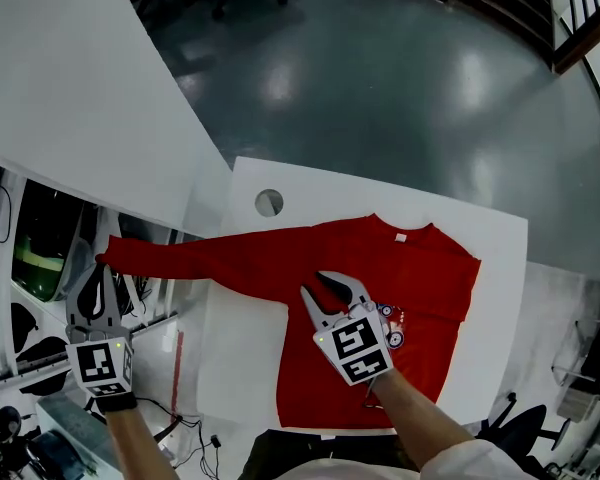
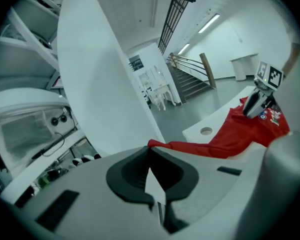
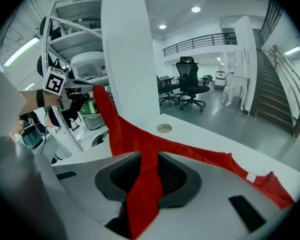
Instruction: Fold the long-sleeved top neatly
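The red long-sleeved top lies spread on the white table, neck label away from me. One sleeve stretches taut to the left, off the table's edge. My left gripper is shut on that sleeve's cuff, held up in the air beyond the table. In the left gripper view the jaws are closed, with red cloth emerging at their tips. My right gripper rests on the top near the sleeve's root, shut on a fold of red fabric that runs between its pads.
The table has a round hole near its far left corner. A large white panel stands at the left, with shelving, cables and equipment below it. Office chairs and grey floor lie beyond the table.
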`<action>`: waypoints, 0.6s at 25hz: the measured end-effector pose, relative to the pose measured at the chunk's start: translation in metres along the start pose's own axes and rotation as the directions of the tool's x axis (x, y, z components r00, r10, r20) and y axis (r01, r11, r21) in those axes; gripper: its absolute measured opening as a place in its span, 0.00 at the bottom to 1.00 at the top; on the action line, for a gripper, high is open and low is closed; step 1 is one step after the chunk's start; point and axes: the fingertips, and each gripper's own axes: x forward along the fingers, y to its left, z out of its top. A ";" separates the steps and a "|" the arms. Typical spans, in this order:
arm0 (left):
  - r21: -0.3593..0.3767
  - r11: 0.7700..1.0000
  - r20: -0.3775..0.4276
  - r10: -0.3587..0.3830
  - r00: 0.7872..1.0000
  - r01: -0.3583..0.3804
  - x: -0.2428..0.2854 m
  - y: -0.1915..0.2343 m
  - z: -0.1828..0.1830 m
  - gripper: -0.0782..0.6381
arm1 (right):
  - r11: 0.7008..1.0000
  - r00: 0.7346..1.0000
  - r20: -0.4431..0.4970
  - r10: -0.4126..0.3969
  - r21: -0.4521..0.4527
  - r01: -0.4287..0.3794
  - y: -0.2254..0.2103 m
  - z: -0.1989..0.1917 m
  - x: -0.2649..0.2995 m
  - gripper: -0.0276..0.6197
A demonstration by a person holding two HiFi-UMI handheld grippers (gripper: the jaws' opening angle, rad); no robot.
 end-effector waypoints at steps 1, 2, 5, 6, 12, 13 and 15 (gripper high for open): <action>0.029 1.000 0.018 -0.002 1.000 0.002 -0.001 -0.003 0.011 0.13 | 1.000 1.000 0.002 -0.002 0.002 0.002 0.000 -0.001 -0.002 0.22; 0.067 0.998 0.032 -0.005 0.999 0.003 -0.001 -0.006 0.022 0.13 | 1.000 1.000 0.004 -0.004 0.005 0.004 -0.001 -0.001 -0.005 0.22; 0.199 0.980 0.043 -0.029 0.999 0.020 -0.004 -0.017 0.051 0.13 | 1.000 1.000 0.015 -0.014 0.019 0.014 -0.004 -0.003 -0.014 0.22; 0.227 0.974 0.047 -0.038 0.998 0.026 -0.004 -0.022 0.061 0.13 | 1.000 1.000 0.020 -0.019 0.023 0.018 -0.006 -0.003 -0.017 0.22; 0.306 0.949 0.090 -0.108 0.990 0.076 -0.002 -0.060 0.109 0.13 | 0.998 0.997 0.060 -0.046 0.048 0.043 -0.017 0.002 -0.037 0.22; 0.312 0.946 0.095 -0.125 0.988 0.090 -0.001 -0.069 0.115 0.13 | 0.998 0.996 0.070 -0.049 0.049 0.046 -0.020 0.004 -0.040 0.22; 0.323 0.939 0.102 -0.159 0.982 0.118 0.001 -0.088 0.128 0.13 | 0.997 0.994 0.093 -0.057 0.054 0.052 -0.025 0.010 -0.048 0.22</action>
